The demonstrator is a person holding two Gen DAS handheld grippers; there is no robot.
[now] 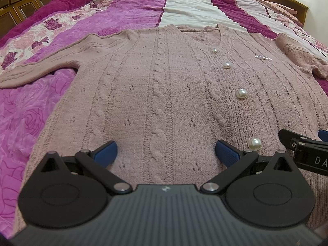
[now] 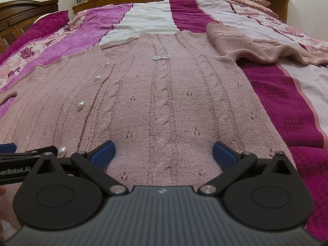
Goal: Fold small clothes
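Pink knit cardigan spread flat on striped bedspread, pearl buttons shown. Left gripper and right gripper held apart over near hem, side by side.

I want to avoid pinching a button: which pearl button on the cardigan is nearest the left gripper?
The lowest pearl button, just beside the left gripper's right fingertip; the other three sit farther up toward the neckline.

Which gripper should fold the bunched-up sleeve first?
Probably the right gripper. It is open over the cardigan's right half, and the crumpled sleeve lies on its side. The left gripper sits farther away, nearer the flat sleeve.
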